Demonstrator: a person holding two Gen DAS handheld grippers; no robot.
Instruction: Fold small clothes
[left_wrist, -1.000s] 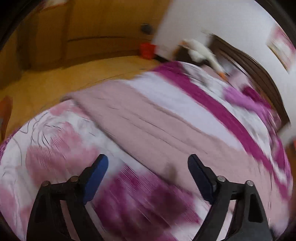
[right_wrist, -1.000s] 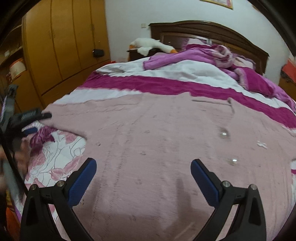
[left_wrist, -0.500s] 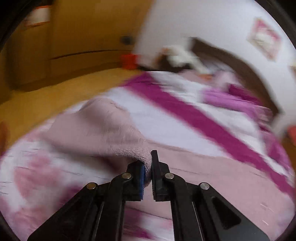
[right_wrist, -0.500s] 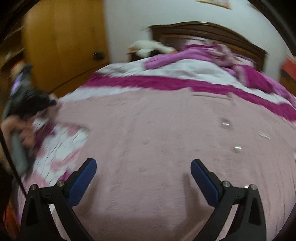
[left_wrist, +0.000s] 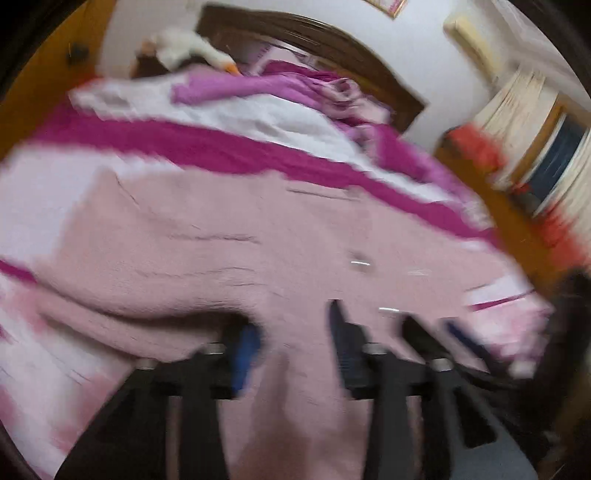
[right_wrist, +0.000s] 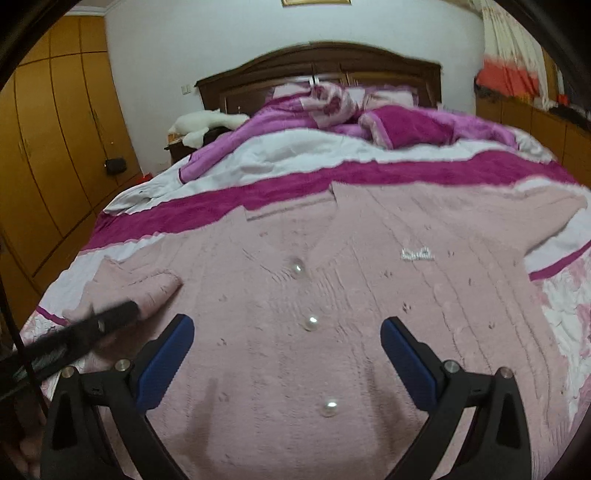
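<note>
On bed (right_wrist: 122, 236), found pink cardigan (right_wrist: 369, 280) spread flat, front up, neckline toward headboard (right_wrist: 332, 59), covering most of near half of striped bedspread (right_wrist: 369, 173). Counted three pearl buttons (right_wrist: 312, 323) in a line down its middle. Noted one sleeve (right_wrist: 147, 291) folded in over cardigan's edge at left of right-wrist view; other sleeve (right_wrist: 554, 206) stretched out toward right side of bed. Saw left gripper (left_wrist: 295, 332) at that folded sleeve, pointed down at cloth; jaws parted a little, having just been opening, with pink fabric lying between pads (left_wrist: 245, 350). Could not tell through heavy blur whether pads touched fabric; saw no pinch. Saw right gripper (right_wrist: 286, 325) above cardigan's lower front, jaws spread wide, released, nothing held, middle button showing in gap between its fingers. Logged white plush toy (right_wrist: 207, 123) beside headboard at left, crumpled blanket (right_wrist: 406, 125) at head of bed, wooden wardrobe (right_wrist: 55, 147) along left wall. Marked left-wrist view as badly smeared, finer detail there unreadable.
</note>
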